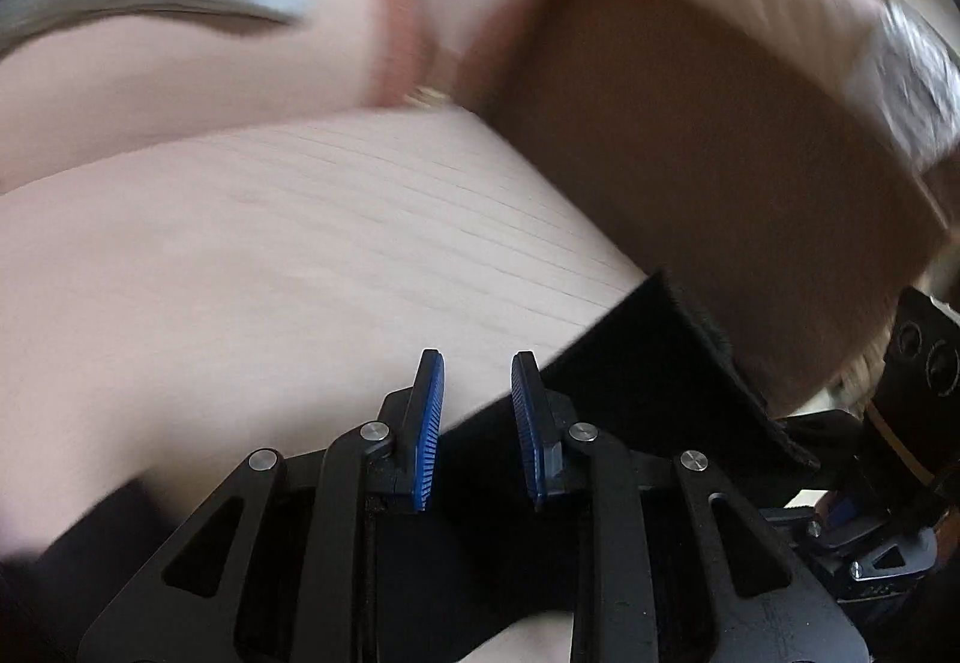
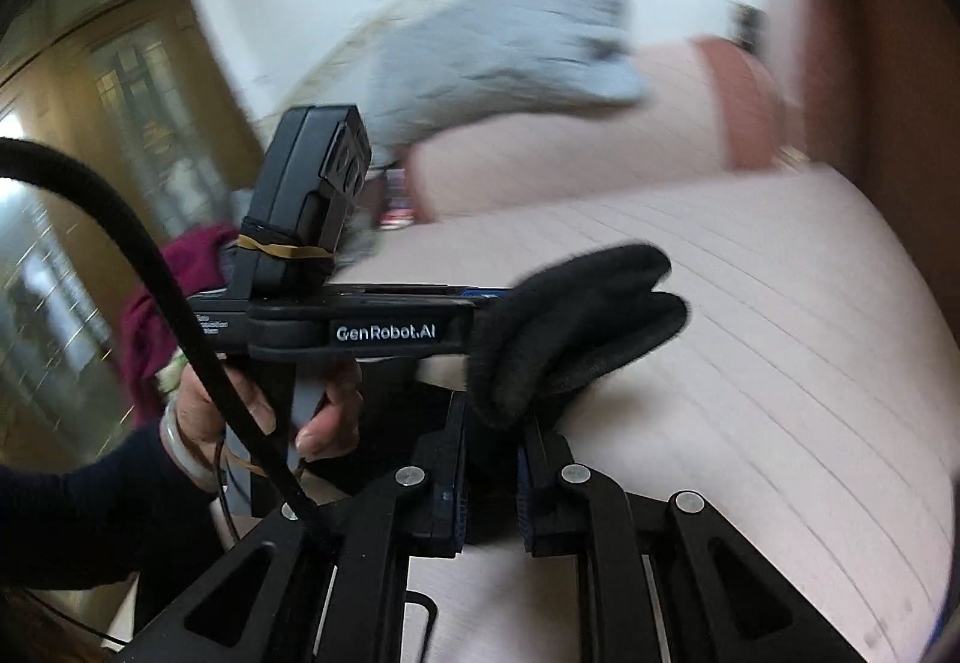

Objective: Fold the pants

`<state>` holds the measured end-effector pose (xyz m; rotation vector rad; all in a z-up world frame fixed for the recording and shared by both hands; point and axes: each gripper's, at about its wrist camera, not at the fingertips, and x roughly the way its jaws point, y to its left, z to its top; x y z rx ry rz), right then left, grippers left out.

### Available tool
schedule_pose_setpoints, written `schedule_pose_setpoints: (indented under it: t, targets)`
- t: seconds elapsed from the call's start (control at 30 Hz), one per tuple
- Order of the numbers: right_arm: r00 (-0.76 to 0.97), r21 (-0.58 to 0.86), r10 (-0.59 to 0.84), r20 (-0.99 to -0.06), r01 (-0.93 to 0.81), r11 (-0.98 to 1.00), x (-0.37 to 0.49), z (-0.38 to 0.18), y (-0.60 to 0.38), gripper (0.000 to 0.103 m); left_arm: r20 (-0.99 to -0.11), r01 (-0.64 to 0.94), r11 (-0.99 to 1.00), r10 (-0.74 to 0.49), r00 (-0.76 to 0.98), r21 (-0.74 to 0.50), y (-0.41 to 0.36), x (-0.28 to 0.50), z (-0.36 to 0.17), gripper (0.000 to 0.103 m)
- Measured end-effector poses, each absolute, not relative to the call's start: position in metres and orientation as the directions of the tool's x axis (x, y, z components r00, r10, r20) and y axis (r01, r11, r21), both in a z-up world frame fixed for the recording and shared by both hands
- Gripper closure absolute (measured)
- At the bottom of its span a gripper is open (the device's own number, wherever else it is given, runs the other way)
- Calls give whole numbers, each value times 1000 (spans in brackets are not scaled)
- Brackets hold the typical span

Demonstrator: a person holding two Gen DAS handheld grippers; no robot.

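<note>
Black fleecy pants hang bunched in thick folds above the pale striped bedspread. One fuzzy-edged flap stretches flat over that bedspread.

Both wrist views look closely along their tongs, sharing the pink bed.

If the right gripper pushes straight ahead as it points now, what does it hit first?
The right gripper is already shut on the black pants; beyond that bunch, probably the pale striped bedspread.
</note>
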<state>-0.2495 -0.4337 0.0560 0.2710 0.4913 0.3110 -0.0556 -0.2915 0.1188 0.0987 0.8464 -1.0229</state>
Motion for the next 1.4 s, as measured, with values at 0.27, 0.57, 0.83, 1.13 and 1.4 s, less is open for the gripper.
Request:
schedule_pose_setpoints:
  t: [0.27,0.57,0.83,1.13,1.4]
  targets:
    - [699,311,479,-531,-365,877,-155,19,-305,91,-702,522,816,-522,484,-247,-120,-36,93,81]
    - [621,437,549,-559,-342,832,-132,-6,-285,49,-732,453,837,-512,450,-307,-102,-48,55,81]
    - [755,260,277,-594,-146,955,-171,7,-351,49,-779,428,892,-370,506,-146,-160,-67,39,55]
    - [745,317,312,-590,-142,938,-176,-2,-352,49,-784,394,915,-306,541,-85,-161,-71,26,55]
    - [741,329,319,-591,-140,934,-172,2,-349,49,-781,390,919,-287,555,-60,-164,-73,27,55]
